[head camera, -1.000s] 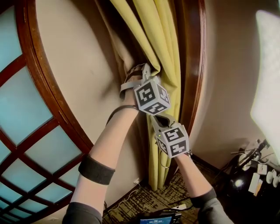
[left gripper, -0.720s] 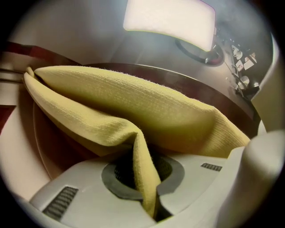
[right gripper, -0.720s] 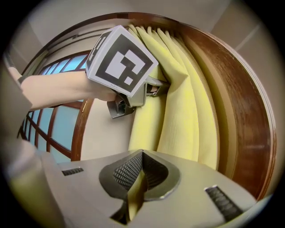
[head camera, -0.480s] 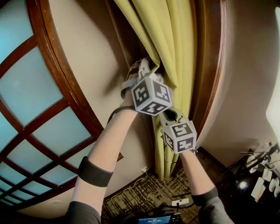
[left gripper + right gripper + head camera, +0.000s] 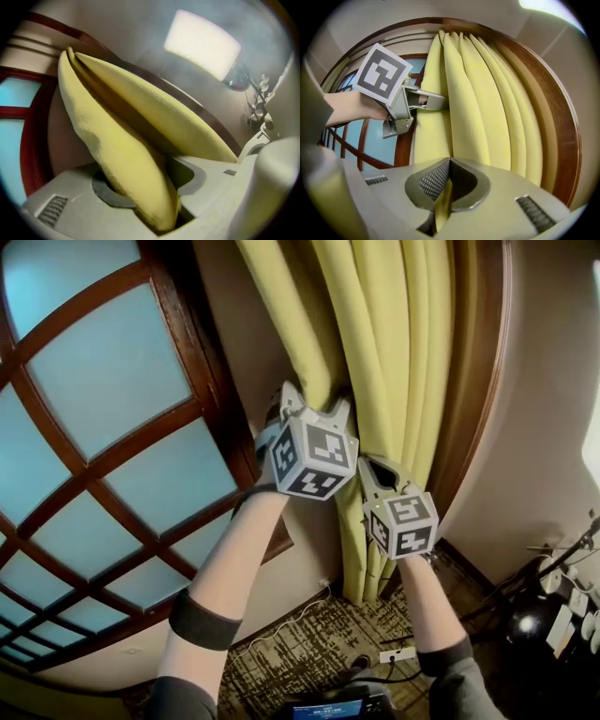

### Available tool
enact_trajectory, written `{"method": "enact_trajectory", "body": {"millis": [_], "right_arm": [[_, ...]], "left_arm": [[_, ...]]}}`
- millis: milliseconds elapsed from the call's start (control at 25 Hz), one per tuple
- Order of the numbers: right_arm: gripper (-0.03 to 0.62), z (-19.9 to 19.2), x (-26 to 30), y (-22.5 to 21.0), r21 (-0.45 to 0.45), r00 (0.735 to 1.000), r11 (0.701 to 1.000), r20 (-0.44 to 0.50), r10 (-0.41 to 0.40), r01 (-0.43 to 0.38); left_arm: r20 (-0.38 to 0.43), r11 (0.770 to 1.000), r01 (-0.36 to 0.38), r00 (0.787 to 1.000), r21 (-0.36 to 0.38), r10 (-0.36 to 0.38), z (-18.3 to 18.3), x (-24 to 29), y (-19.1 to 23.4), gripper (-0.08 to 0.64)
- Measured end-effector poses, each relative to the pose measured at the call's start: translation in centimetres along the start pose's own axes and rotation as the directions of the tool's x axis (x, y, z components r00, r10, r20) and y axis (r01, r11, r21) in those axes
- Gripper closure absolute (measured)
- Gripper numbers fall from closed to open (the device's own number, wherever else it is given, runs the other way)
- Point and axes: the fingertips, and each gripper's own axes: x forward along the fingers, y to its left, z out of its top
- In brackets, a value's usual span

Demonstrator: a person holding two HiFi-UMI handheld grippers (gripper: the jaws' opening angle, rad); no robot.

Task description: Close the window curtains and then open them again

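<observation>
Curtain: yellow, bunched in vertical folds at the right side of the window. It hangs against the dark wood frame and reaches down to the carpet. Glass panes uncovered; wooden grid bars in plain sight.

L gripper: jaws have just been opening and stand spread, w/ a thick curtain fold lying betw. them. The fold lies over the dark pad of one jaw. A dark gap shows beside the other jaw, so no clamp on the fabric. In the head view this gripper sits at the curtain's window-side edge, close to the window's wooden surround, higher than the R unit.

R gripper: jaws pressed together, pinching a thin edge of curtain fabric. A narrow yellow strip shows in the seam betw. the pads. It sits lower on the same bunch, just below and to the right of the L gripper.

Misc.: both forearms bare w/ a dark band each. A power strip lies on the carpet near the curtain's foot.
</observation>
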Motion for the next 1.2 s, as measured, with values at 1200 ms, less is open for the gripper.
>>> {"method": "enact_trajectory", "body": {"millis": [1200], "right_arm": [[0.575,-13.3,-15.7,41.7,0.046,0.924,0.957,-0.248,0.290,-0.287]], "left_arm": [[-0.456,0.886,-0.213,0.890,-0.411,0.002,-27.5,-57.4,0.4,0.558]]}}
